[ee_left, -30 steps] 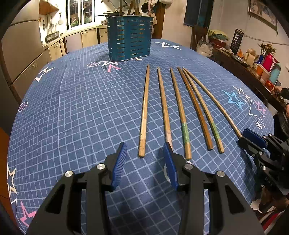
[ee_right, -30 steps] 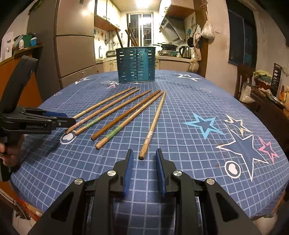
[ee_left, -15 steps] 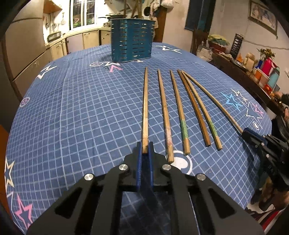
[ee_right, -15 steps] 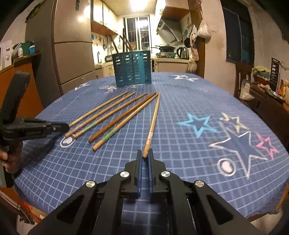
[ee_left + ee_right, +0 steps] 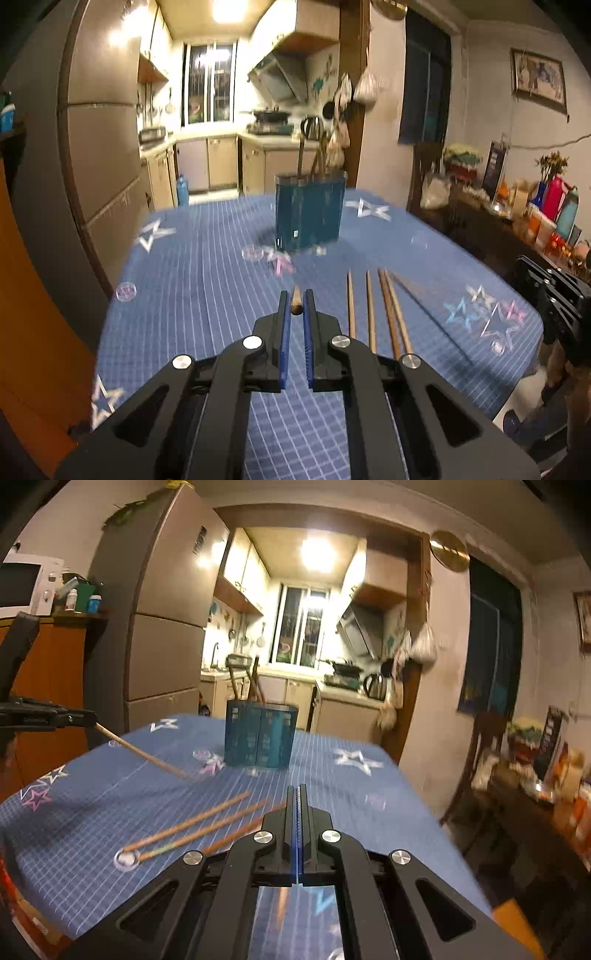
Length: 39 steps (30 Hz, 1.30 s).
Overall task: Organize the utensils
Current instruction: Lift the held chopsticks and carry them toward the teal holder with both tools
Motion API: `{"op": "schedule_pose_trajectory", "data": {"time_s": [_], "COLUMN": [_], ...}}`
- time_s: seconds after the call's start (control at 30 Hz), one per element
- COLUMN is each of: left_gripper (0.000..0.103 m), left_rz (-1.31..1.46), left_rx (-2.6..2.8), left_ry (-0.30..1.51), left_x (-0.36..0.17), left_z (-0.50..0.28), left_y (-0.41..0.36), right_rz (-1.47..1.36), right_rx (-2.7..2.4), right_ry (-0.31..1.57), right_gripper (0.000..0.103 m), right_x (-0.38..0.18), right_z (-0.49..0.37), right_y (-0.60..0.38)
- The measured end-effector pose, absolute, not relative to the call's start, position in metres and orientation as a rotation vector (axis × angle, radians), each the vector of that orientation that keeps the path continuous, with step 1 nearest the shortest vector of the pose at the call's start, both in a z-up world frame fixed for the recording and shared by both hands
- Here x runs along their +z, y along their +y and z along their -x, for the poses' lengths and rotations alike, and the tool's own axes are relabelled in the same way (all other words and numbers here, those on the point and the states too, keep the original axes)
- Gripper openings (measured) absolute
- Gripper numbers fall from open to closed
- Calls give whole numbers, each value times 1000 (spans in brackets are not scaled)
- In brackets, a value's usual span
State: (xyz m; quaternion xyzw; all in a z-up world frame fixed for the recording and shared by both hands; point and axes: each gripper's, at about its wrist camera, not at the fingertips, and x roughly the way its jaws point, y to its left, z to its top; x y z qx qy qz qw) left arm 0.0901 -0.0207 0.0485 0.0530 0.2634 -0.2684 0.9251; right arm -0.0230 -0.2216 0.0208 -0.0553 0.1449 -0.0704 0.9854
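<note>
My left gripper (image 5: 295, 306) is shut on a wooden chopstick (image 5: 295, 300) and holds it off the table, pointing toward the blue slotted utensil holder (image 5: 308, 214). The same chopstick (image 5: 144, 755) slants down from the left gripper (image 5: 88, 716) in the right wrist view. My right gripper (image 5: 297, 805) is shut tight and raised; whether a chopstick is between its pads is hidden. Several chopsticks (image 5: 373, 306) still lie on the blue tablecloth; three show in the right wrist view (image 5: 192, 825). The holder (image 5: 260, 736) has a few utensils standing in it.
The round table has a blue grid cloth with stars (image 5: 207, 295). A fridge (image 5: 166, 627) stands at the left and a cluttered sideboard (image 5: 517, 221) at the right. The kitchen lies beyond the holder.
Both grippers have lifted and tilted up from the table. The left one has carried its chopstick up off the cloth. The rightmost chopstick has left its place in the row.
</note>
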Motion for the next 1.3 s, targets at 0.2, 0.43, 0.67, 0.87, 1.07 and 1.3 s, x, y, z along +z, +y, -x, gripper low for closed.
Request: {"op": "schedule_pose_trajectory", "data": {"time_s": [0.2,0.43,0.67,0.87,1.07,1.3], "left_gripper": [5,5,5,5,5,5], "left_rz": [-112,-96,-93,-95,-99,-108], "left_rx": [-530,-537,-537,-541,-541,-551], "left_ry": [485,514,538,537,536,481], "left_x": [71,58,49,50,53,76], "left_z": [-94,-94,-100,-100,-100,-98], "left_y": [-26,-23,-25,-26,-27,-31], "right_rz": [8,-39,-96,-143,-150,-44], "right_rx": [-93,57,-48,-127,-123,-106], "right_ry": [329,556,662,587,558,412], "right_gripper": [1,21,34,9,8,7], "right_x": [33,-30,-88,-99,-93,-26], "right_z": [-3,21,19,28,33,39], "right_y": [-262,-225,-204,-210,-216,-233]}}
